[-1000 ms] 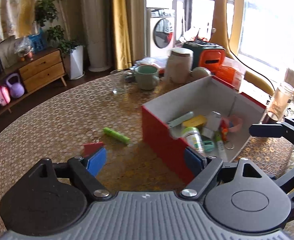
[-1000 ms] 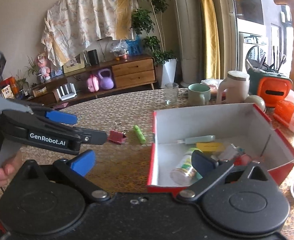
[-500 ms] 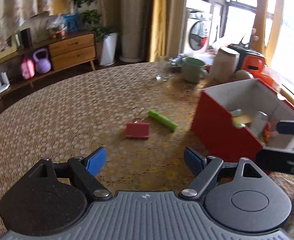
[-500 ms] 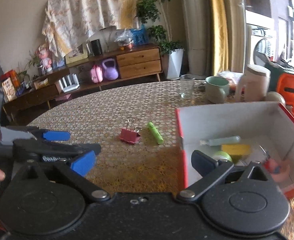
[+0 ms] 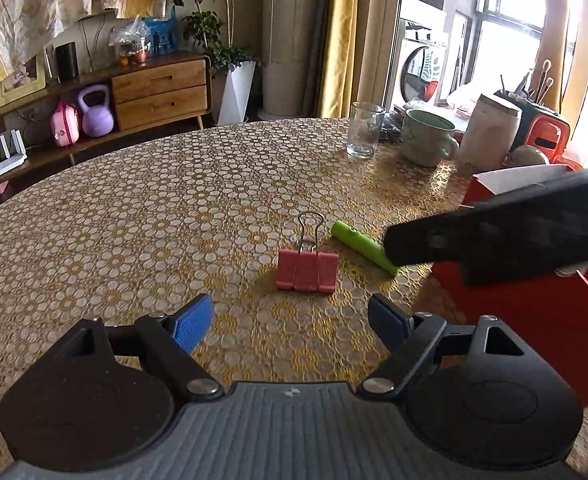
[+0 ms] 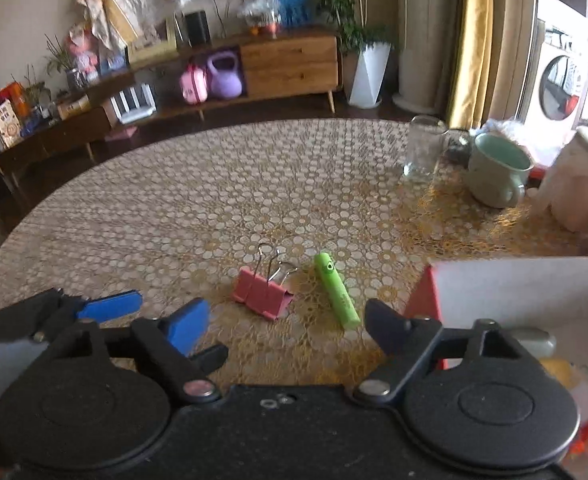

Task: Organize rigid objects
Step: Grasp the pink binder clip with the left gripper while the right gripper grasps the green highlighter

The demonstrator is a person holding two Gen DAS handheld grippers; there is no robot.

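Your left gripper (image 5: 290, 320): jaws apart, nothing between them, poised over the patterned table (image 5: 154, 208) just short of the pink binder clip (image 5: 307, 270). Your right gripper (image 6: 286, 320): jaws closing, nothing between them, facing the same clip and the green tube (image 6: 336, 295) lying just beside it. Red box (image 5: 534, 312): at the right, near the tube.

green tube (image 5: 364, 246): lower end hidden at four o'clock, behind the blurred right gripper (image 5: 390, 246) in the left wrist view.
red box (image 5: 534, 312): cut off at three o'clock in both views; contents mostly hidden behind the gripper body.
white jar (image 6: 578, 180): smeared, clipped at two o'clock.
shelf items (image 6: 14, 116): too small to tell.
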